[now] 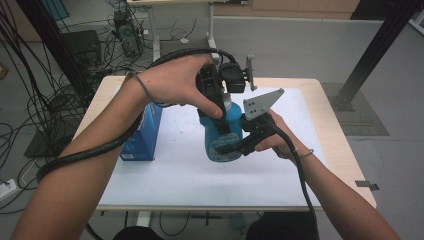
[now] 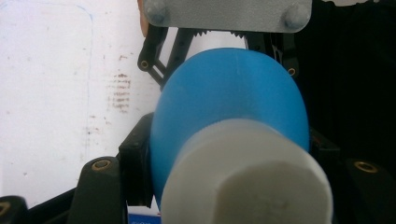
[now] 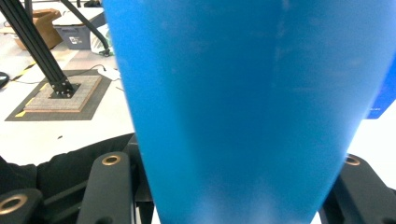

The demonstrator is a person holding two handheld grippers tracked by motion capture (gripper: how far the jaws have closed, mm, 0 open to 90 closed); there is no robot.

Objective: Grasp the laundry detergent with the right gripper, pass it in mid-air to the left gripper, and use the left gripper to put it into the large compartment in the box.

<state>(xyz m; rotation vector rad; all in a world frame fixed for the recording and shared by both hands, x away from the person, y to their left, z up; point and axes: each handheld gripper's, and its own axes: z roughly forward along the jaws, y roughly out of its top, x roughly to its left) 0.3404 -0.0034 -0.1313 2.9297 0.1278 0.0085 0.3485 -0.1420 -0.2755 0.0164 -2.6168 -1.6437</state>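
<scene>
Blue bottle (image 1: 222, 135) held tilted above the counter (image 1: 320, 100), right of the blue box (image 1: 145, 132). Left tongs (image 1: 220, 107) clamp its neck by the white cap (image 2: 247, 177); right tongs (image 1: 245, 142) clamp the body. Looks rigid, smooth plastic, probably slippery; neck is the safest hold.

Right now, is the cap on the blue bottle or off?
On. The left gripper view shows the white cap seated on the blue bottle, with the left gripper closed around the top; the right gripper clamps the body.
</scene>
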